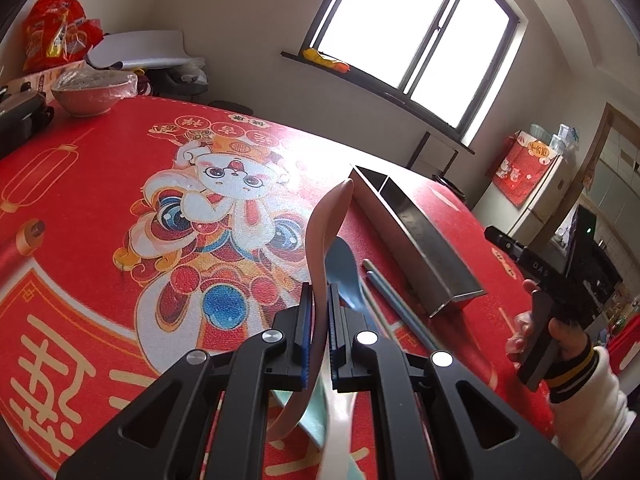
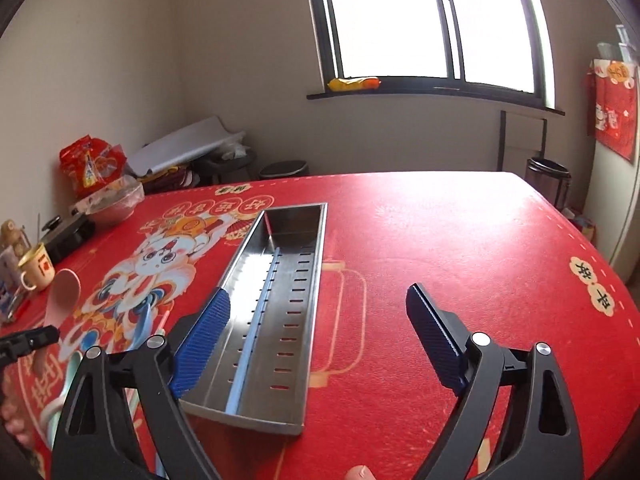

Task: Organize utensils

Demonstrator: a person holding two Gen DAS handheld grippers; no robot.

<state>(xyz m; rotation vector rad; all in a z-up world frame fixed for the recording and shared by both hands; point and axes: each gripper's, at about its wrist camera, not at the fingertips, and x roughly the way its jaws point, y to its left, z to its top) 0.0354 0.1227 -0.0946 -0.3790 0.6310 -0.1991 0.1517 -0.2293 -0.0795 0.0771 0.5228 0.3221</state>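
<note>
Looking along my left tongs [image 1: 320, 332], I see their blue pads pinching the handle of a pale pink curved plastic spoon [image 1: 324, 232]; its handle rises ahead and bends away above the red printed bench [image 1: 100, 200], while its bowl end hangs below the tongs. Just beyond and beneath the spoon lies a light blue plastic spoon [image 1: 344, 268], and beside that, to the right, two slim chopsticks, one grey and one blue [image 1: 394, 300], rest on the bench next to the long stainless-steel utensil tray [image 1: 420, 240]. Further right, my right hand [image 1: 560, 336] grips the other black tool.

From my right tongs [image 2: 318, 340], the fingers are spread wide and hold nothing. The steel tray [image 2: 296, 320] lies on the bench directly ahead, running away from me, its slotted floor bare except for one pale blue chopstick [image 2: 256, 320] lying lengthwise inside. My left blue pad [image 2: 204, 332] overlaps the tray's left wall. At far left the pink spoon's bowl [image 2: 62, 292] shows above the bench.
</note>
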